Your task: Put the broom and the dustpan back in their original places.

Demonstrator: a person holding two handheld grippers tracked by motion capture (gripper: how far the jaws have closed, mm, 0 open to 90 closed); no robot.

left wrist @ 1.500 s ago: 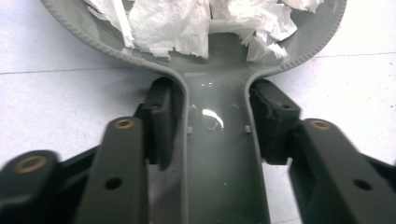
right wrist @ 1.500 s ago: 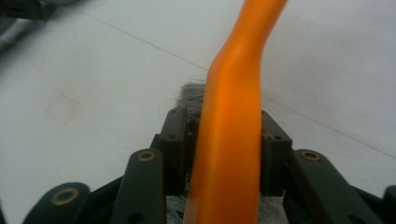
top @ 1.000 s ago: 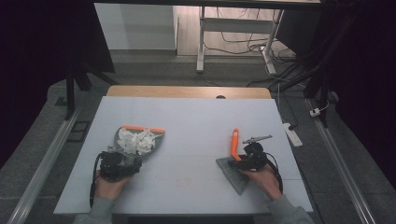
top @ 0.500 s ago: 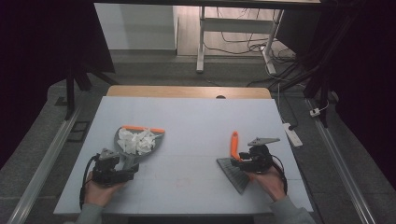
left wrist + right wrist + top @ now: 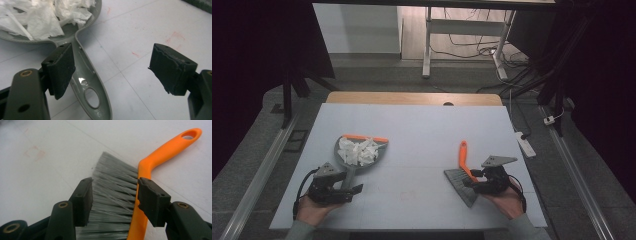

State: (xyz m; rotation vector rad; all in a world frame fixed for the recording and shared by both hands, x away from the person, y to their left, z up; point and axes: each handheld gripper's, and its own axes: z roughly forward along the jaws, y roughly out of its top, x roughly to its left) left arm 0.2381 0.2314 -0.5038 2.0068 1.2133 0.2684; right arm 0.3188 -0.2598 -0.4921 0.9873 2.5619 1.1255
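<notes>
A grey dustpan (image 5: 361, 150) with an orange front lip lies at the table's left, heaped with white paper scraps (image 5: 357, 151). Its handle (image 5: 87, 80) runs under the left jaw of my left gripper (image 5: 116, 67), which stands wide open with nothing between its pads. From above, that left gripper (image 5: 349, 186) sits at the handle's near end. At the right lies a hand brush (image 5: 462, 172) with an orange handle and grey bristles (image 5: 112, 202). My right gripper (image 5: 116, 200) hovers open over the bristles, one pad above the orange spine (image 5: 140, 220); from above the right gripper (image 5: 473, 182) is at the brush's near end.
The pale table (image 5: 422, 125) has a wooden strip along its far edge and faint red marks (image 5: 175, 37) on its surface. A white power strip (image 5: 524, 142) lies on the floor off the right side. Metal rails flank the table.
Both hands have drawn back toward the table's near edge. The left gripper has slid back along the dustpan handle, and the right has dropped back to the brush's bristle end. Dustpan and brush stay put.
</notes>
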